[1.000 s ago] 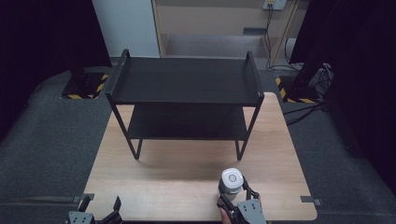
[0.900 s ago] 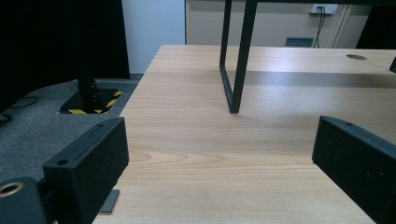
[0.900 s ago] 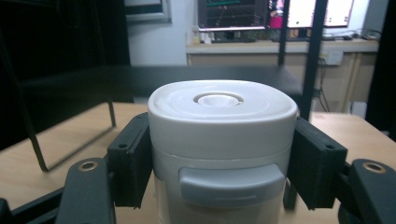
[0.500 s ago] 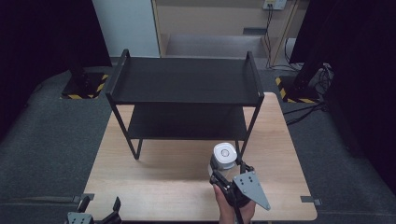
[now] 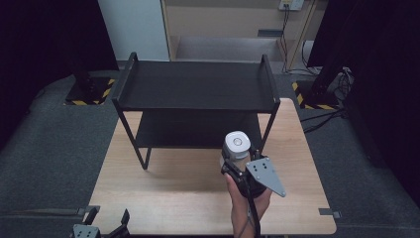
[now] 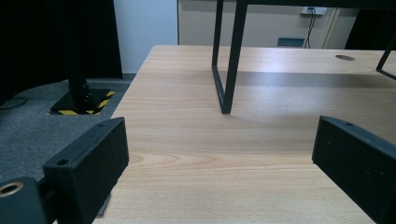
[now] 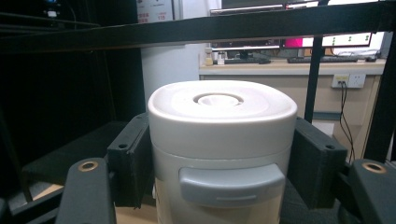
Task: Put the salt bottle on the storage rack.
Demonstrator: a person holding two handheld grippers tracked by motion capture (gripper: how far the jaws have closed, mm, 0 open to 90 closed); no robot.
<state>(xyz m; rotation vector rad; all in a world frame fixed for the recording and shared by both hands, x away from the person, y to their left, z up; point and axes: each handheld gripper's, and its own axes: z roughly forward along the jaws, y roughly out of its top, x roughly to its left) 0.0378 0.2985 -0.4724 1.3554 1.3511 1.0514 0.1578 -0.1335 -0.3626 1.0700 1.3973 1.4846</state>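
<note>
Now higher and nearer the shelf: canister in right tongs.

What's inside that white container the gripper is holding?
Nothing inside shows: the white container wears a closed white lid with a grey latch. The right gripper clamps its sides.

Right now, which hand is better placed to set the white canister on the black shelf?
Right. The right gripper already clamps the white canister just before the black shelf; the left gripper waits open at the table's near edge.
</note>
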